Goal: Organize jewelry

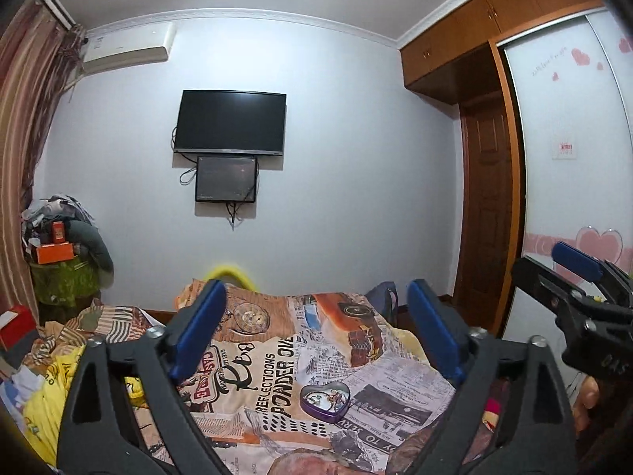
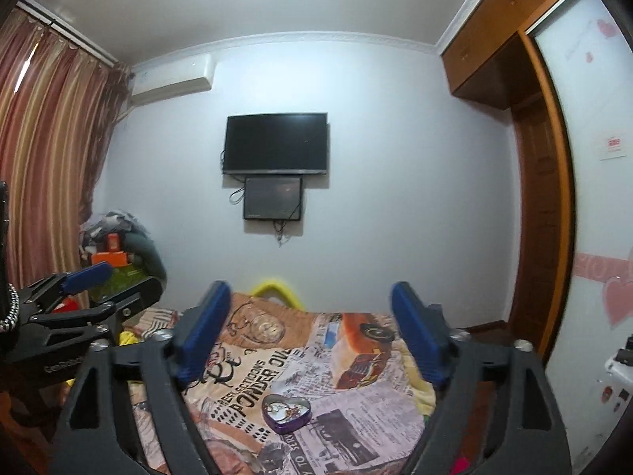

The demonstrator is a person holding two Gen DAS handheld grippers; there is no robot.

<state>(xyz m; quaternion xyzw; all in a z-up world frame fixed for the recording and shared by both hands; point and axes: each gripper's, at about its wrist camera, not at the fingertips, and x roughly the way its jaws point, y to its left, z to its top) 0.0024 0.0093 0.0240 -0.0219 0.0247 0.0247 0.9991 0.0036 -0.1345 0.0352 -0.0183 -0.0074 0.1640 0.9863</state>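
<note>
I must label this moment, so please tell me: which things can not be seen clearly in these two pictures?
- Jewelry inside the purple heart-shaped metal tin: too small in both views to tell the pieces.
- Yellow curved object behind the bed: blurred, partly hidden by the printed newspaper-pattern bedspread.
- Bed's near edge: hidden by the open jaws.

left gripper (image 1: 316, 328) held level, blue-padded fingers (image 1: 198, 328) spread wide, nothing between them. right gripper (image 2: 312, 328) alongside, level, fingers (image 2: 419, 332) equally wide apart, likewise holding nothing.
</note>
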